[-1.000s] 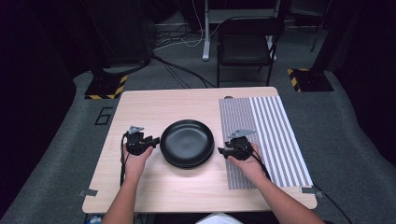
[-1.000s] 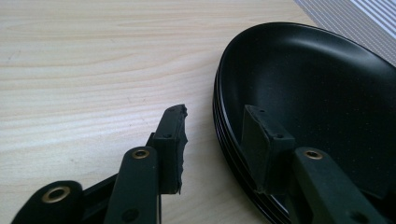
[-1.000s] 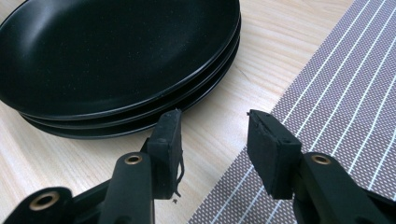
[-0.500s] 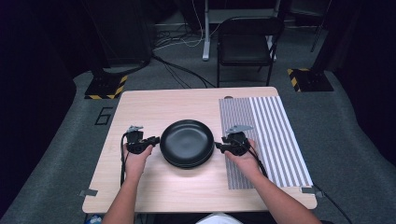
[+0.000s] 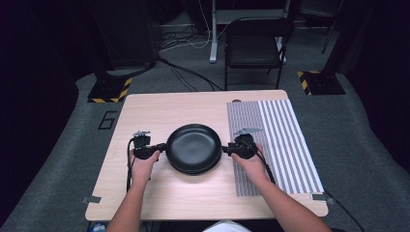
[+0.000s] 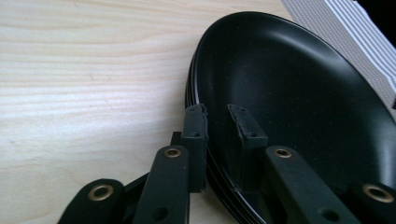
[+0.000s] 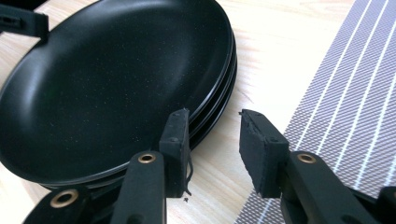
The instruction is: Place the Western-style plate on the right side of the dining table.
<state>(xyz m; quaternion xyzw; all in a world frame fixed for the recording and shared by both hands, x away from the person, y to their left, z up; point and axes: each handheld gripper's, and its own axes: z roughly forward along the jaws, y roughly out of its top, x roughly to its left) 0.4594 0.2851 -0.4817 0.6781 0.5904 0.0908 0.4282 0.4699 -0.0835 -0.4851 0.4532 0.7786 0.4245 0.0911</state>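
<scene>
Two claws flank stacked black plates [image 5: 193, 148] mid-desk [image 5: 159, 111]: left claw [image 6: 217, 122] pinches the top rim; right claw [image 7: 215, 133], narrowing, straddles the stack's edge ungripped, seemingly for a two-sided lift.

Plate stack [image 5: 194, 147] mid table [image 5: 159, 111], striped mat [image 5: 280, 140] just to its right.

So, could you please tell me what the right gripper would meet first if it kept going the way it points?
The right gripper would likely meet the stack of black plates; its fingers already straddle the rim.
</scene>
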